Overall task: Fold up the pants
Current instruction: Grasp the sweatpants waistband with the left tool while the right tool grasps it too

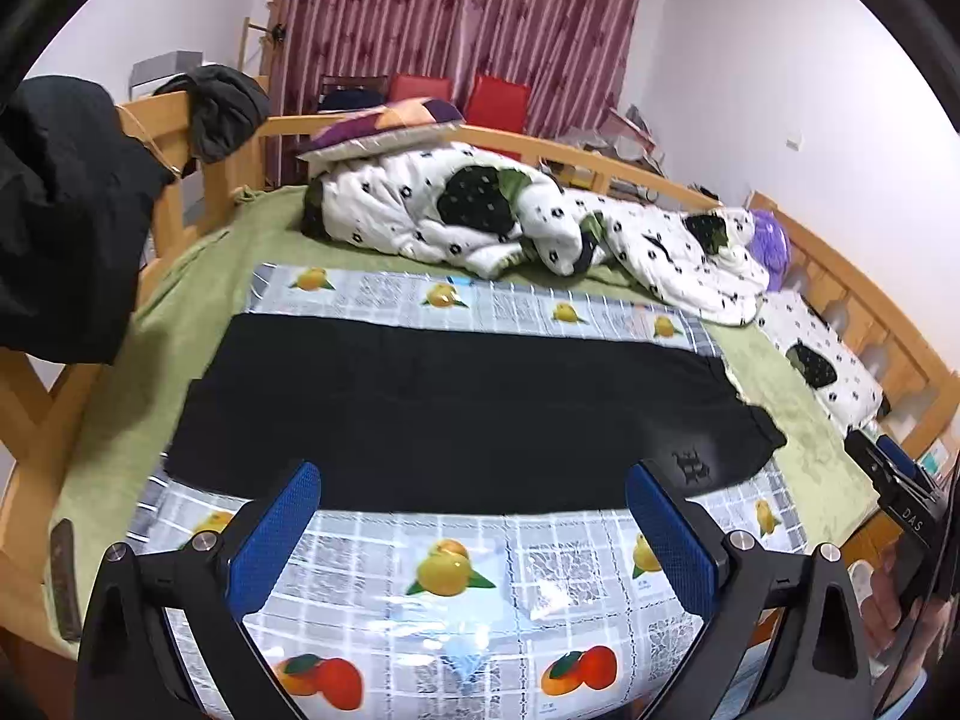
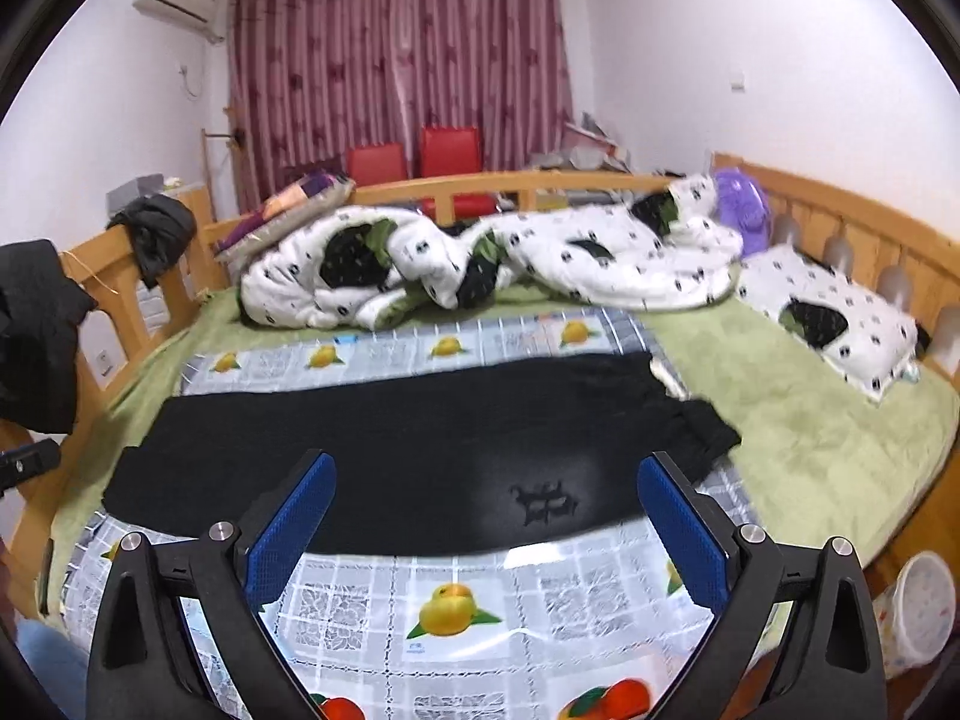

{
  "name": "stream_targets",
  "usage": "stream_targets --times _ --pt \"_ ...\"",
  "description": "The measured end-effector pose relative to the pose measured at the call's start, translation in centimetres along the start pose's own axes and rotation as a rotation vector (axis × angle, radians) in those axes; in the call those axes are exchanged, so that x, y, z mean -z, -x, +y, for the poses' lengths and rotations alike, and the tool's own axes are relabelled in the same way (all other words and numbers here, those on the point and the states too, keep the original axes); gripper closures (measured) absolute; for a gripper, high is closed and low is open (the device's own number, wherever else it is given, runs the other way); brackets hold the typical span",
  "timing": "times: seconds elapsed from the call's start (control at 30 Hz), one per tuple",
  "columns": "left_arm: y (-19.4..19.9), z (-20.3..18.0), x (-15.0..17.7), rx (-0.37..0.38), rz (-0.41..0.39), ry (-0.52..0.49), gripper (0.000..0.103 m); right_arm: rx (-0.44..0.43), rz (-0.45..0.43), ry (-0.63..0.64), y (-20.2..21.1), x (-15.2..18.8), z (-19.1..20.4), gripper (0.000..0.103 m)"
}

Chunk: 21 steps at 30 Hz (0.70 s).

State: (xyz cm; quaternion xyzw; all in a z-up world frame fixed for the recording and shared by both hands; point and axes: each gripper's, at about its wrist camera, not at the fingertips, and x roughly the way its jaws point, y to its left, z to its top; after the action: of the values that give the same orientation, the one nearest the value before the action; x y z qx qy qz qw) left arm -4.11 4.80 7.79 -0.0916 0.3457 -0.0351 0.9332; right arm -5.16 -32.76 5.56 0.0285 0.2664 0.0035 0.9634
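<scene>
Black pants (image 1: pixel 456 408) lie flat and stretched left to right on a fruit-print plastic sheet (image 1: pixel 456 576) on the bed. They also show in the right wrist view (image 2: pixel 420 450), with a dark logo (image 2: pixel 549 504) near their right end. My left gripper (image 1: pixel 474 480) is open and empty, hovering over the pants' near edge. My right gripper (image 2: pixel 486 474) is open and empty, above the near edge by the logo. The right gripper's body shows at the right edge of the left wrist view (image 1: pixel 900 480).
A crumpled white quilt (image 1: pixel 510 216) and a pillow (image 2: pixel 834 318) lie at the back of the green bed cover (image 2: pixel 822 438). A wooden bed rail (image 1: pixel 600 162) runs around. Dark clothes (image 1: pixel 54 210) hang on the left frame. A white basket (image 2: pixel 918 606) stands by the bed.
</scene>
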Motion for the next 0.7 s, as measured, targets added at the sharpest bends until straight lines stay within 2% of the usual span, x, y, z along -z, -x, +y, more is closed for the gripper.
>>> stream_targets --times 0.2,0.27,0.33,0.37,0.43,0.47,0.53,0.7 --pt "0.7 3.5 -3.2 -0.065 -0.035 0.013 0.001 -0.025 0.013 0.042 -0.2 -3.1 -2.3 0.004" --pt "-0.4 4.9 -3.4 -0.079 -0.042 0.03 0.001 -0.021 0.026 0.03 -1.6 -3.2 -3.6 0.004" --pt "-2.1 6.4 -3.1 -0.084 -0.03 0.06 0.001 -0.017 0.044 0.006 -3.6 -2.7 -5.1 0.008" --pt "-3.2 7.1 -2.8 -0.078 -0.019 0.071 0.001 -0.02 0.058 -0.012 -4.6 -2.2 -5.7 0.01" --pt "-6.1 9.0 -1.7 -0.081 0.009 0.108 0.001 -0.027 0.107 -0.067 -7.5 -0.9 -7.7 0.029" --pt "-7.9 9.9 -0.9 -0.083 0.025 0.128 0.001 -0.026 0.134 -0.081 -8.7 -0.2 -8.4 0.032" --pt "-10.5 11.5 0.5 -0.082 0.062 0.166 0.013 -0.023 0.205 -0.106 -12.0 1.5 -10.1 0.045" --pt "-16.2 15.5 5.7 -0.077 0.142 0.278 0.019 -0.029 0.317 -0.158 -18.4 6.6 -13.6 0.047"
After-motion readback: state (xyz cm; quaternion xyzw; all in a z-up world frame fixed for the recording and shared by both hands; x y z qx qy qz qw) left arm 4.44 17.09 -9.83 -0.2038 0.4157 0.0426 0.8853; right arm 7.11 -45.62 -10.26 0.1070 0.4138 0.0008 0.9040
